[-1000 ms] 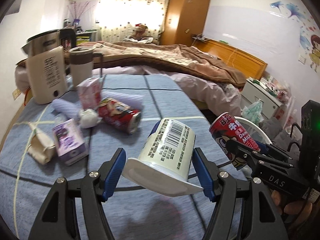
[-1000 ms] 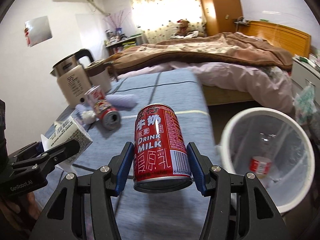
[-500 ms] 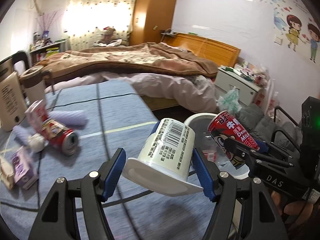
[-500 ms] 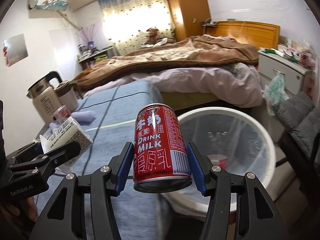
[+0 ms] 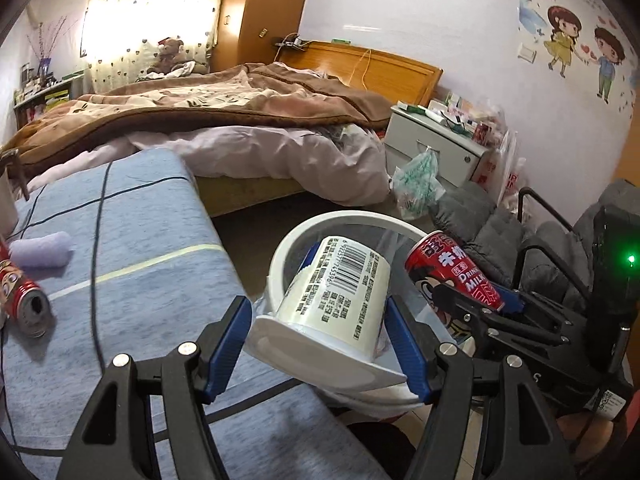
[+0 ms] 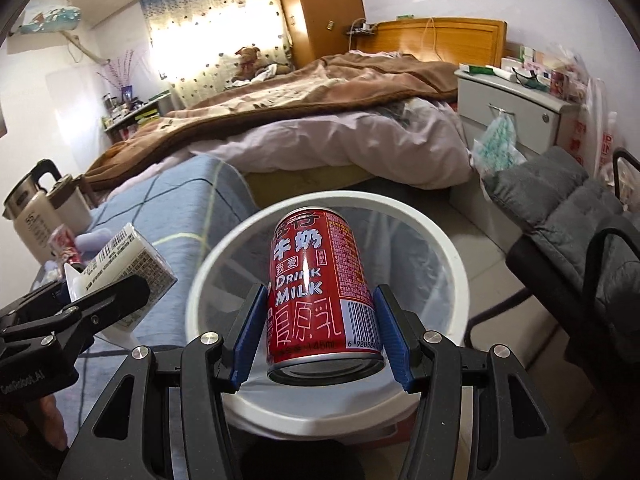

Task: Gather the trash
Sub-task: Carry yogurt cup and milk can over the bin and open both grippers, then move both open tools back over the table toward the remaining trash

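Right wrist view: right gripper (image 6: 322, 336) clenches milk can (image 6: 320, 296) above white bin (image 6: 448, 248).

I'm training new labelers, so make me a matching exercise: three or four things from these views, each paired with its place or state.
Things:
1. red milk can
2. white cup
3. white bin
4. open red can

Places:
A. lying on the blue cloth
B. on the floor, beside the table
C. clamped in the left gripper
D. clamped in the right gripper

Pairs: 1-D, 2-C, 3-B, 4-A
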The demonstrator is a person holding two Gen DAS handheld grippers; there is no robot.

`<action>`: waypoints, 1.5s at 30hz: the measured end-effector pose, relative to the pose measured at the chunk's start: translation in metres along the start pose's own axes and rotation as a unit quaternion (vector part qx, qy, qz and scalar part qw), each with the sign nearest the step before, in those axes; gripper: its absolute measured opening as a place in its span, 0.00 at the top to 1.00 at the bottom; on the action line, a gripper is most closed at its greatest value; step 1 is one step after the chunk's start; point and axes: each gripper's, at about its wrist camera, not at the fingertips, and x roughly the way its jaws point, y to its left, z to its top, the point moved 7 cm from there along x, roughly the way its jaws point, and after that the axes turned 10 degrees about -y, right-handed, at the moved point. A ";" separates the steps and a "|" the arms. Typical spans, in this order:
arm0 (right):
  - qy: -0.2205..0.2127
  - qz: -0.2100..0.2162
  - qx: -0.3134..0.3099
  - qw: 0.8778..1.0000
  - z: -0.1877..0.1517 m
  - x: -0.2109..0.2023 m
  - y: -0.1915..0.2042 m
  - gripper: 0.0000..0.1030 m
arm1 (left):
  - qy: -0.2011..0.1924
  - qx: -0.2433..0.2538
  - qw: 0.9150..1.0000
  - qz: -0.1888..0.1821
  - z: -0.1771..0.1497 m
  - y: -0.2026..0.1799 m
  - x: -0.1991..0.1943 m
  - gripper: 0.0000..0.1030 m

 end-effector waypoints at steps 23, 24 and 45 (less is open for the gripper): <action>0.024 -0.041 -0.009 0.999 -0.009 0.018 -0.027 0.46 | 0.020 0.019 1.000 0.007 -0.006 -0.015 0.025 0.25; 0.024 -0.040 -0.007 0.999 -0.008 0.017 -0.026 0.46 | 0.018 0.018 1.000 0.007 -0.006 -0.014 0.024 0.25; -0.011 -0.007 -0.018 1.000 0.000 -0.012 0.030 0.46 | -0.026 -0.005 0.998 0.062 -0.001 0.038 -0.039 0.24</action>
